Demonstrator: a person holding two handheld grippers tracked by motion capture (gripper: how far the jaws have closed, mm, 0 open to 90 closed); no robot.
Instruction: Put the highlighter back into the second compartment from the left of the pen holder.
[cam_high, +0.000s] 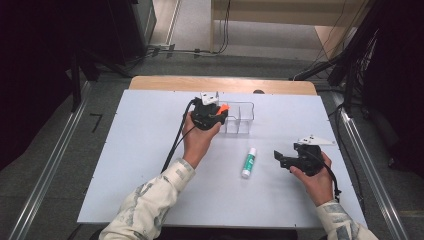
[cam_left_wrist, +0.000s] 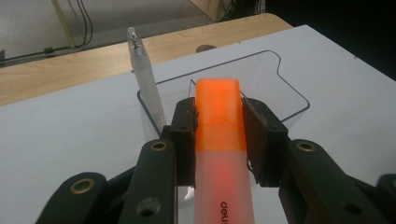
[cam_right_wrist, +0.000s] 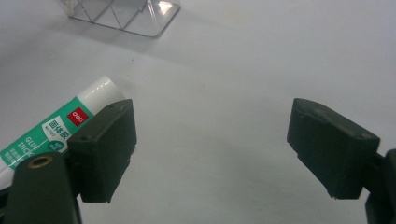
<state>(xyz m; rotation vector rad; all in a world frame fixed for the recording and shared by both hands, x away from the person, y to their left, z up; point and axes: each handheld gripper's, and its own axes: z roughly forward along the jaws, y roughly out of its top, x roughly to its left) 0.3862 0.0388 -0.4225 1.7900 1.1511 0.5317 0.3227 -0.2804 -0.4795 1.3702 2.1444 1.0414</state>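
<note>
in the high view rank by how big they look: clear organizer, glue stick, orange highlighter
1. clear organizer, plainly the largest.
2. glue stick, lying whole on the table.
3. orange highlighter, smallest as seen, but the left tool hides most of it, so its rank is unsure.

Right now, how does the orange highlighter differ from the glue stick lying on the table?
The orange highlighter is clamped between the jaws of the left hand-held gripper, held at the clear organizer; the glue stick lies flat and untouched on the white table. The highlighter is translucent orange with a flat, squared end, while the glue stick is a round green-and-white tube. Both carry printed lettering.
</note>
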